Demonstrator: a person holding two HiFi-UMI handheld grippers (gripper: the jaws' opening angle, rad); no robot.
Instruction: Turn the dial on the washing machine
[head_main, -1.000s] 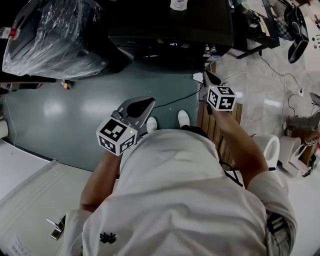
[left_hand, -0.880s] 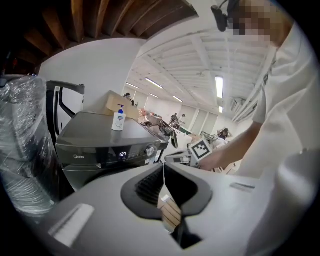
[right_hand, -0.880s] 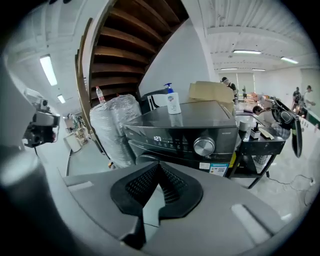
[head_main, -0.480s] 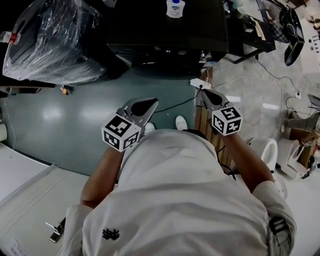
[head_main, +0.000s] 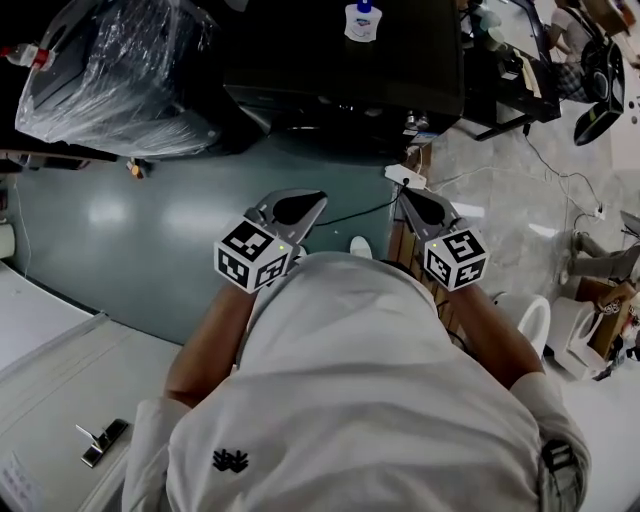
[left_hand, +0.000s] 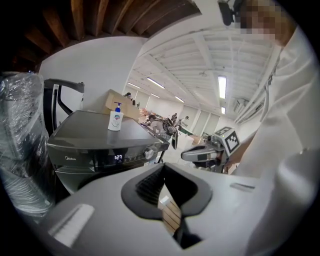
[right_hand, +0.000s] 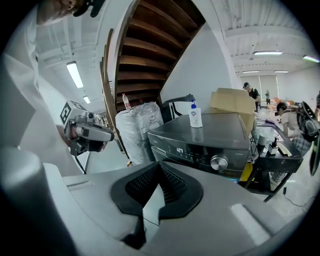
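The dark washing machine (head_main: 340, 60) stands ahead of me with a lit display (right_hand: 179, 150) and a silver dial (right_hand: 218, 162) on its front panel; the dial (left_hand: 149, 153) also shows in the left gripper view. A white soap bottle (head_main: 362, 22) stands on its top. My left gripper (head_main: 290, 213) and right gripper (head_main: 424, 208) are held side by side in front of my chest, well short of the machine. Both have their jaws shut with nothing between them, and neither touches the dial. Each gripper view shows the other gripper beside it.
A plastic-wrapped bundle (head_main: 110, 70) stands left of the machine. A wooden pallet (head_main: 418, 262) and a white power strip (head_main: 405, 177) with a cable lie on the floor by my right gripper. A black table (head_main: 510, 70) stands to the right. A cardboard box (right_hand: 232, 102) sits behind the bottle.
The right gripper has drawn back from the machine toward my body. The left gripper has shifted slightly right. Both stay shut.
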